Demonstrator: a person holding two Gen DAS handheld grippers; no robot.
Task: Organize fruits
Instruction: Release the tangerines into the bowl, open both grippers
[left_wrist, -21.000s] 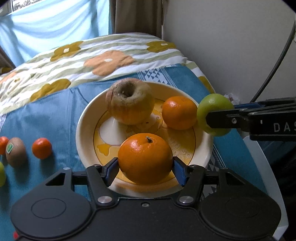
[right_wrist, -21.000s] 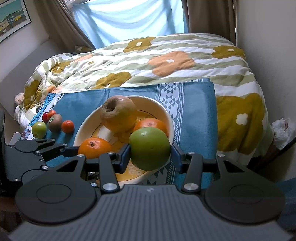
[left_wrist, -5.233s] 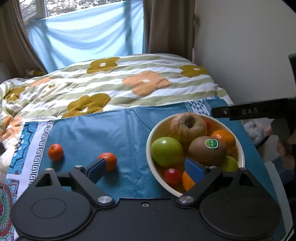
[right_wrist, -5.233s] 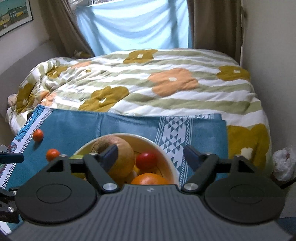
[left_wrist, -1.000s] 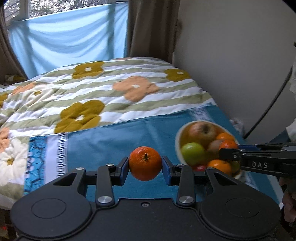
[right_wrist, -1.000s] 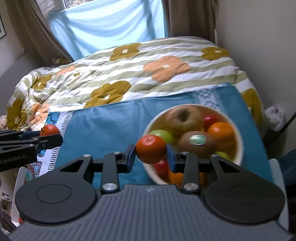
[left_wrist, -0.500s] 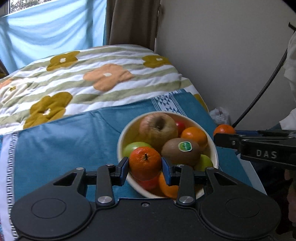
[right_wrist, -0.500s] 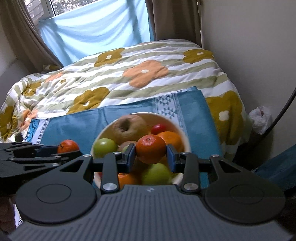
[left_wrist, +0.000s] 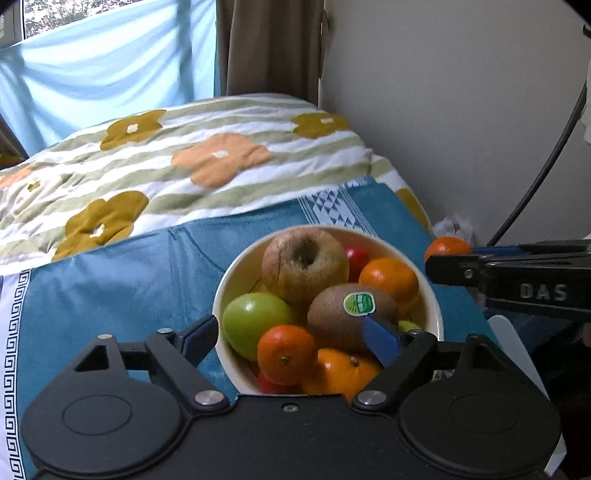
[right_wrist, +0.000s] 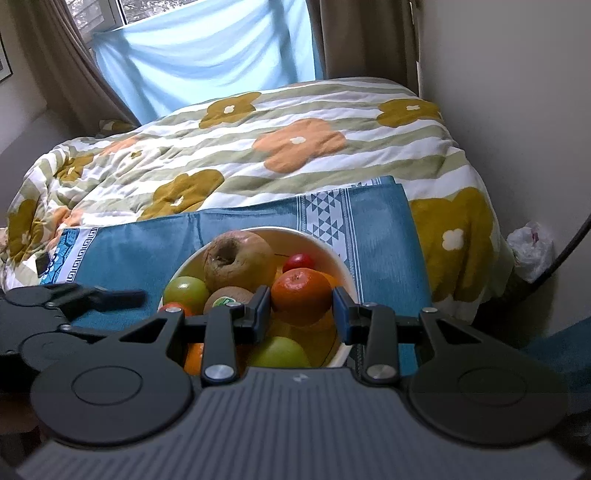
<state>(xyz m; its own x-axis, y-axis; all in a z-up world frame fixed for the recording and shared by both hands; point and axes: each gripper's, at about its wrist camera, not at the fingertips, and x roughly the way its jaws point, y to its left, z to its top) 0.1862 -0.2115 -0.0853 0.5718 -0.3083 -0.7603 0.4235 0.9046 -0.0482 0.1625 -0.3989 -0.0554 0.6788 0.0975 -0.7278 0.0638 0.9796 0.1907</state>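
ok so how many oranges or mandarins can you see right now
4. Three lie in the bowl: a small mandarin in front, a front orange beside it, a back orange by the right rim. The fourth mandarin is clamped in the right gripper. More may hide underneath.

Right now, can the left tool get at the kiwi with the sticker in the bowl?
Probably yes. The left tool hangs over the bowl, jaws opening, and the kiwi lies uncovered on top by its right finger.
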